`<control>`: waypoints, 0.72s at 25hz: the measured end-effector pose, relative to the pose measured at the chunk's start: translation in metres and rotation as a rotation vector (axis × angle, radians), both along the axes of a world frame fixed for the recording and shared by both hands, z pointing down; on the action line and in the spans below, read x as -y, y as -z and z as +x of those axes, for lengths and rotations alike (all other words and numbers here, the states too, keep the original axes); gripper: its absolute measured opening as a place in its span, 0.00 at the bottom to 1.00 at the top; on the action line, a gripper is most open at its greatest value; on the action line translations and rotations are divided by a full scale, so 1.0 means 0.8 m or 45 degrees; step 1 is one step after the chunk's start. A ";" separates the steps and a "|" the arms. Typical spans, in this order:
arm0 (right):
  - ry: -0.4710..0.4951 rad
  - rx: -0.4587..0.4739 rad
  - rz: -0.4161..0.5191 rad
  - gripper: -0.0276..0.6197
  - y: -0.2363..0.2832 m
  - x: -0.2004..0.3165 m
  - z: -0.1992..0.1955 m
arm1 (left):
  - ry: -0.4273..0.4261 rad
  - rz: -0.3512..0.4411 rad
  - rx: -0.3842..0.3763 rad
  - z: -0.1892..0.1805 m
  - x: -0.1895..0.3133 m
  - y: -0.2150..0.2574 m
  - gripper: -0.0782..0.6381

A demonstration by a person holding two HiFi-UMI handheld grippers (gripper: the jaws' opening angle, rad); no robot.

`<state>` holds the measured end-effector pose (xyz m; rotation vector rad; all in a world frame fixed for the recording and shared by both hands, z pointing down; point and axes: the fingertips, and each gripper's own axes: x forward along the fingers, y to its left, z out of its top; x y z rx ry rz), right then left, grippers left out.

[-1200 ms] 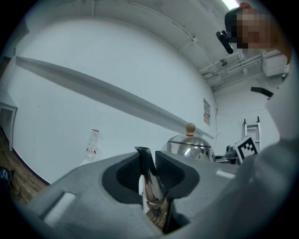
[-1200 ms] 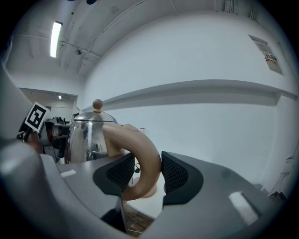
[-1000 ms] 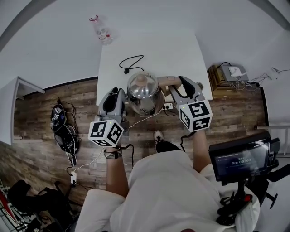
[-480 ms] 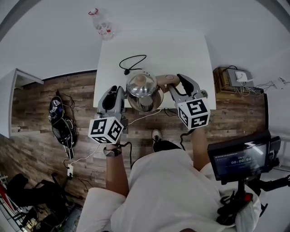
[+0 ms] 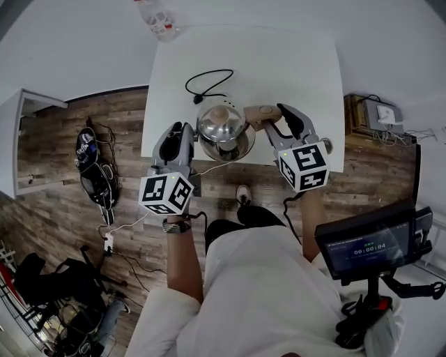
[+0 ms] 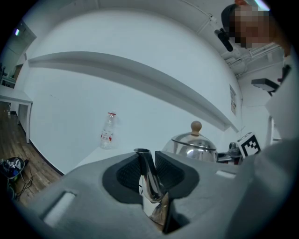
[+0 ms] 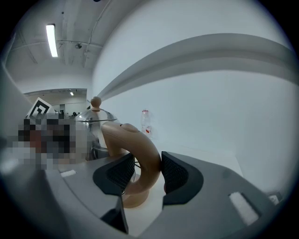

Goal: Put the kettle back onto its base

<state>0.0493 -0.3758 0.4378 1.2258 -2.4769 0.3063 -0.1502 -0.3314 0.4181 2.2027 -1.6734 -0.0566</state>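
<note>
The kettle (image 5: 223,132) hung at the middle of the worktop's (image 5: 293,70) near edge, carried between both grippers. The left gripper (image 5: 187,132) was clamped on its steel spout (image 6: 148,172), and the right gripper (image 5: 274,120) was clenched around the tan handle (image 7: 142,158). Whether the kettle's underside touched the worktop could not be told. A black cord (image 5: 200,98) lay just beyond it, and a clear bottle (image 5: 157,17) stood by the far left corner.
</note>
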 end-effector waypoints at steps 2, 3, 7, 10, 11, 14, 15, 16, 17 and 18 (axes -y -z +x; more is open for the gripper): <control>0.010 -0.007 -0.019 0.32 -0.012 0.011 -0.004 | 0.012 -0.016 -0.008 -0.005 0.011 -0.012 0.23; 0.014 -0.010 -0.025 0.32 -0.018 0.013 -0.006 | 0.017 -0.020 -0.011 -0.007 0.014 -0.019 0.23; 0.022 -0.030 -0.050 0.32 -0.041 0.019 -0.012 | 0.028 -0.039 -0.025 -0.013 0.022 -0.043 0.23; 0.020 -0.025 -0.071 0.32 -0.058 0.026 -0.014 | 0.022 -0.049 -0.030 -0.016 0.030 -0.058 0.23; 0.016 -0.020 -0.075 0.32 -0.062 0.028 -0.015 | 0.016 -0.048 -0.028 -0.016 0.033 -0.062 0.23; 0.004 -0.014 -0.075 0.32 -0.073 0.038 -0.014 | -0.005 -0.042 -0.020 -0.016 0.044 -0.073 0.23; 0.002 -0.013 -0.076 0.32 -0.077 0.041 -0.014 | -0.009 -0.042 -0.017 -0.016 0.047 -0.077 0.23; 0.001 -0.012 -0.078 0.32 -0.082 0.044 -0.015 | -0.013 -0.042 -0.013 -0.016 0.051 -0.081 0.23; 0.000 -0.011 -0.081 0.32 -0.086 0.045 -0.015 | -0.016 -0.043 -0.008 -0.016 0.053 -0.084 0.23; -0.001 -0.010 -0.084 0.32 -0.090 0.046 -0.015 | -0.018 -0.042 -0.003 -0.017 0.055 -0.087 0.23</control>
